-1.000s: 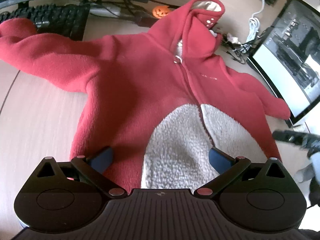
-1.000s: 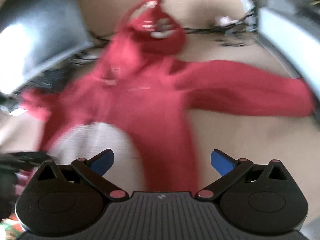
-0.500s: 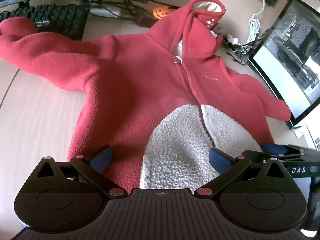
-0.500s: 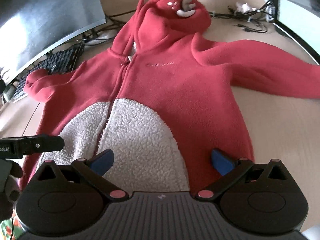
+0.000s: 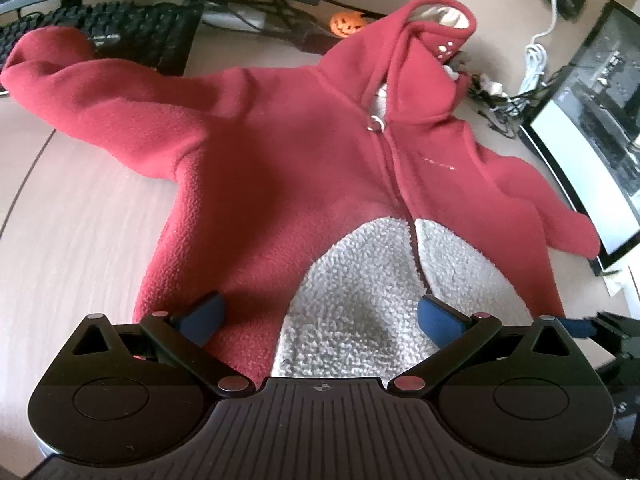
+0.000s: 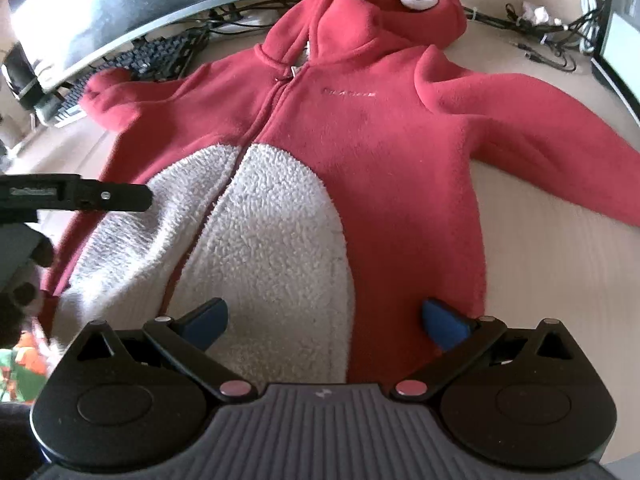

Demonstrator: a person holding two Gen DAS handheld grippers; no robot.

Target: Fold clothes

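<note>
A red fleece hooded jacket (image 5: pixel 280 168) with a white fuzzy belly panel (image 5: pixel 360 280) lies face up and spread flat on the wooden desk (image 5: pixel 72 240), sleeves out to both sides, hood at the far end. It also shows in the right wrist view (image 6: pixel 380 132). My left gripper (image 5: pixel 320 314) is open over the jacket's lower hem, left of the zipper. My right gripper (image 6: pixel 324 318) is open over the lower hem on the right side. Each gripper shows at the edge of the other's view.
A black keyboard (image 5: pixel 120 28) and a monitor stand at the far left, partly under the left sleeve. A second screen (image 5: pixel 592 128) stands at the right by the right sleeve. Cables (image 5: pixel 536 56) and a small orange pumpkin (image 5: pixel 346 24) lie behind the hood.
My right gripper has swung in from the right and lowered over the jacket's hem. My left gripper has edged slightly closer. The jacket has not moved.
</note>
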